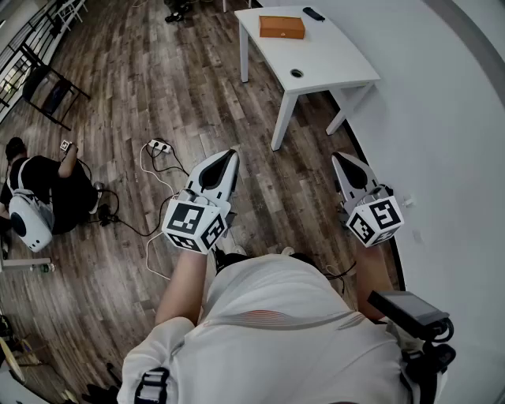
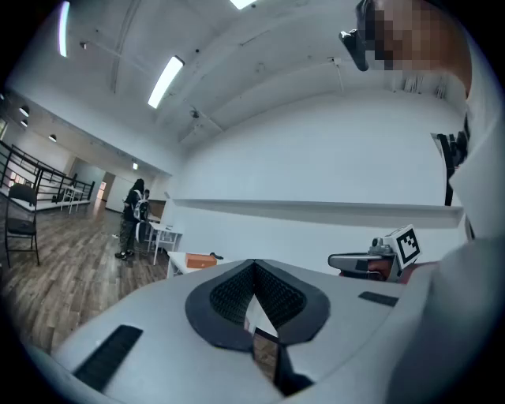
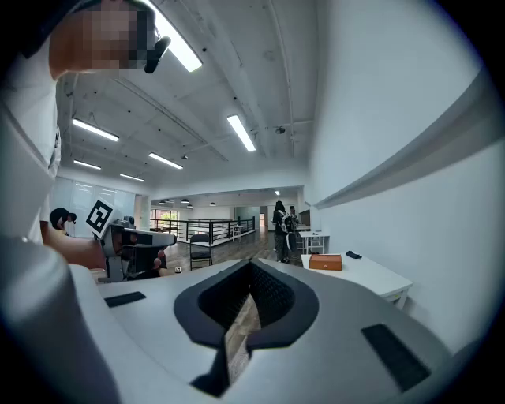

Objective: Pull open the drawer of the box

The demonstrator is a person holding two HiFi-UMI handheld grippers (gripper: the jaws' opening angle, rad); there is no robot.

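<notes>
**Both grippers closed and empty; box on the far table**

The wearer's white shirt (image 1: 276, 331) fills the lower head view. The wood floor (image 1: 158, 79) spreads ahead, and a white wall (image 1: 458, 118) curves along the right. A white table (image 1: 316, 55) stands by that wall, well ahead. The left gripper (image 1: 228, 155) and right gripper (image 1: 338, 157) are held out side by side over the floor, each with jaws together and nothing between them. The orange-brown box (image 1: 282, 27) sits on the table's far end, well apart from both grippers. A small black item (image 1: 313, 13) lies just beside it. Drawer state cannot be made out
</notes>
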